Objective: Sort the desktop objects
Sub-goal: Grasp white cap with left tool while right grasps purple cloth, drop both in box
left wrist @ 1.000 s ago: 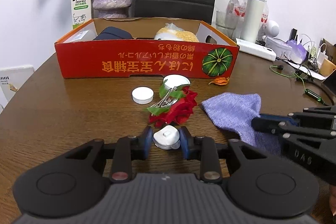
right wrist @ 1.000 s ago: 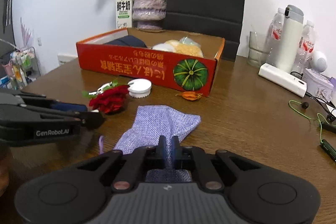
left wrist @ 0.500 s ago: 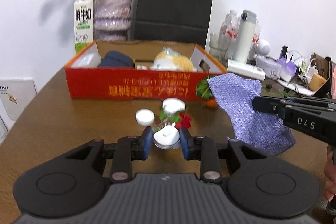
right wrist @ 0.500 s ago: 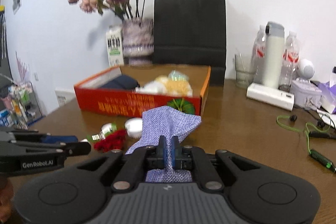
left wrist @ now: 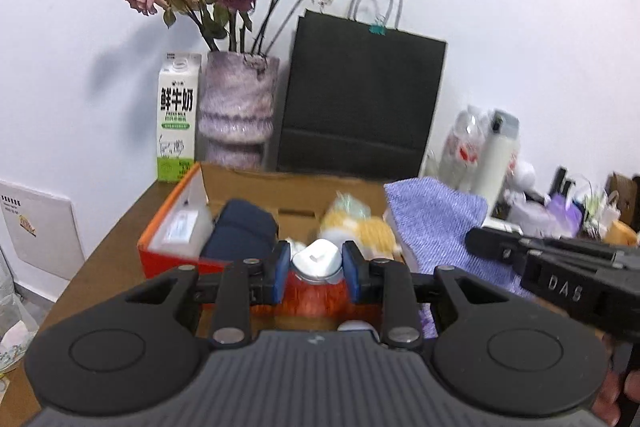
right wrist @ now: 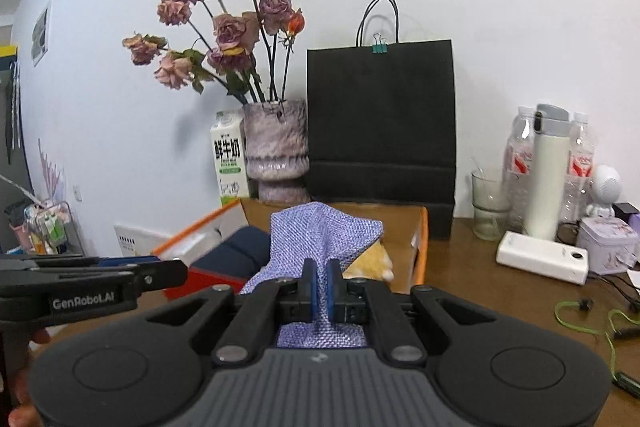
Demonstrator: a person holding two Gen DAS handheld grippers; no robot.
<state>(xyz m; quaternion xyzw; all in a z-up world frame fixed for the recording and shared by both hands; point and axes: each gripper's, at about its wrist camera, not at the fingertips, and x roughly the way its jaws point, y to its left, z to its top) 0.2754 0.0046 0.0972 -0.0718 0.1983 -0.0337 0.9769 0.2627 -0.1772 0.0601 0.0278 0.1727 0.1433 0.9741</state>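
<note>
My left gripper (left wrist: 316,269) is shut on a small white plastic case (left wrist: 317,262), held in the air in front of the orange cardboard box (left wrist: 172,219). My right gripper (right wrist: 320,285) is shut on a purple knitted cloth (right wrist: 320,235) that hangs over the same box (right wrist: 422,239); in the left wrist view this cloth (left wrist: 436,223) drapes at the right, beside the right gripper's black body (left wrist: 560,279). Inside the box lie a dark blue bundle (left wrist: 240,233), a yellow soft thing (left wrist: 368,231) and a clear packet (left wrist: 182,231).
Behind the box stand a milk carton (left wrist: 178,115), a vase of dried roses (left wrist: 238,115) and a black paper bag (right wrist: 382,123). At the right of the brown table (right wrist: 472,291) are a glass, bottles, a white flask (right wrist: 548,171), a white power bank (right wrist: 542,257) and a green cable.
Both grippers have risen and tilted up, carrying the white case and the purple cloth off the table toward the box. The table items near the front have dropped out of view.
</note>
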